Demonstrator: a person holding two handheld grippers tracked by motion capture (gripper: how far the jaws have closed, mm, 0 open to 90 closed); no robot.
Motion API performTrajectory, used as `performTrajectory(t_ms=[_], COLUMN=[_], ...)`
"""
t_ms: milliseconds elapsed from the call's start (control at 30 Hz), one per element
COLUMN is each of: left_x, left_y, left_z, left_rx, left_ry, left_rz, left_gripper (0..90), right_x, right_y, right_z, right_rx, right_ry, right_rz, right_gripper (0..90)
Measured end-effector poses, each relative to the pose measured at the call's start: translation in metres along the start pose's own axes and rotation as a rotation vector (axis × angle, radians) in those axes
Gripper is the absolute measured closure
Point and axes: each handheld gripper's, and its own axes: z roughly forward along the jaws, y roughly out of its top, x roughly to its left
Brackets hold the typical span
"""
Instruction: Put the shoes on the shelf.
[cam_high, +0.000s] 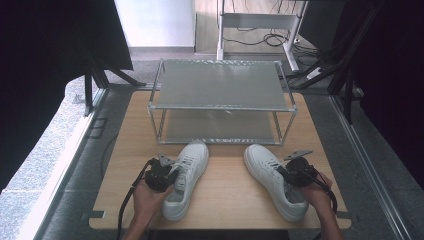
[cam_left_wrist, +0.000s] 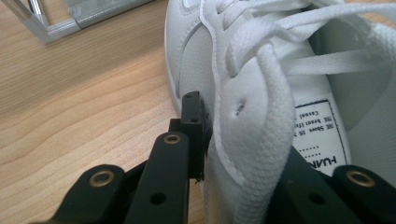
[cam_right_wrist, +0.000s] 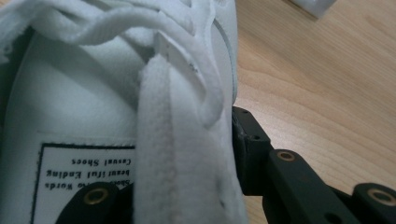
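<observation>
The jaws of the left gripper (cam_high: 167, 175) are clamped on the side wall of the left shoe (cam_high: 187, 177), one jaw outside and one inside the opening, and the jaws of the right gripper (cam_high: 290, 175) pinch the side wall of the right shoe (cam_high: 272, 180) the same way. Both white shoes lie on the worktop (cam_high: 225, 195) just in front of the rack (cam_high: 222, 102), toes pointing toward it, well apart from each other. The rack stands at the far end of the worktop, both its shelves bare.
</observation>
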Motion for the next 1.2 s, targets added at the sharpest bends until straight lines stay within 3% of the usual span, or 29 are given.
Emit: performTrajectory(t_ms=[233, 533, 900, 1033, 1200], left_x=[0.0, 0.009, 0.015, 0.024, 0.037], left_y=[-0.002, -0.003, -0.004, -0.006, -0.008], left_z=[0.0, -0.001, -0.008, -0.017, -0.029], left_rx=[-0.023, -0.051, -0.095, -0.147, -0.24], left_ry=[0.021, -0.027, -0.062, -0.111, -0.214], left_rz=[0.001, -0.035, -0.04, -0.073, -0.152], left_gripper=[84.1, 84.6, 84.5, 84.3, 84.3], right_x=[-0.005, -0.007, -0.008, -0.009, -0.012], right_y=[-0.003, -0.005, -0.012, -0.014, -0.019], right_z=[0.0, -0.002, -0.013, -0.022, -0.03], right_rx=[-0.019, -0.048, -0.156, -0.224, -0.311], right_ry=[0.023, 0.035, 0.063, 0.103, 0.162], right_rz=[0.066, 0.094, 0.119, 0.15, 0.192], right_gripper=[82.9, 85.1, 85.6, 85.6, 85.6])
